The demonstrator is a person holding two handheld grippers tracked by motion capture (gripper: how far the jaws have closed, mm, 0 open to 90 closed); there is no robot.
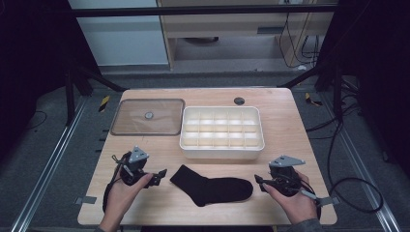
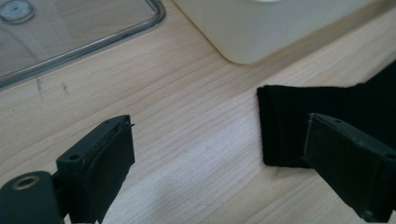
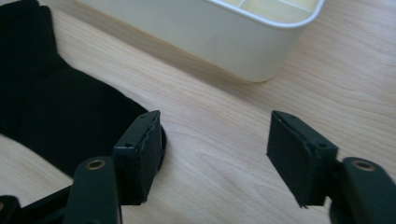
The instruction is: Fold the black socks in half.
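Left gripper (image 1: pixel 162 173) sits at the near left of the table (image 1: pixel 290 121) in the high view, hand wrapped around it from below, jaws pointing right at the cuff end of the black sock (image 1: pixel 212 188). Right gripper (image 1: pixel 259 182) mirrors it on the near right, pointing left at the toe end. The sock lies flat between them, just in front of the white divided box (image 1: pixel 222 151), with a clear lid (image 1: pixel 147 116) off to the box's left.

Left gripper view: jaws spread wide over bare wood, nothing pinched, the sock's cuff (image 2: pixel 299 121) just beside the right-hand jaw.

Right gripper view: jaws apart too, gripping nothing, with the sock's toe (image 3: pixel 70 121) by the left-hand jaw and the box (image 3: pixel 224 42) beyond.
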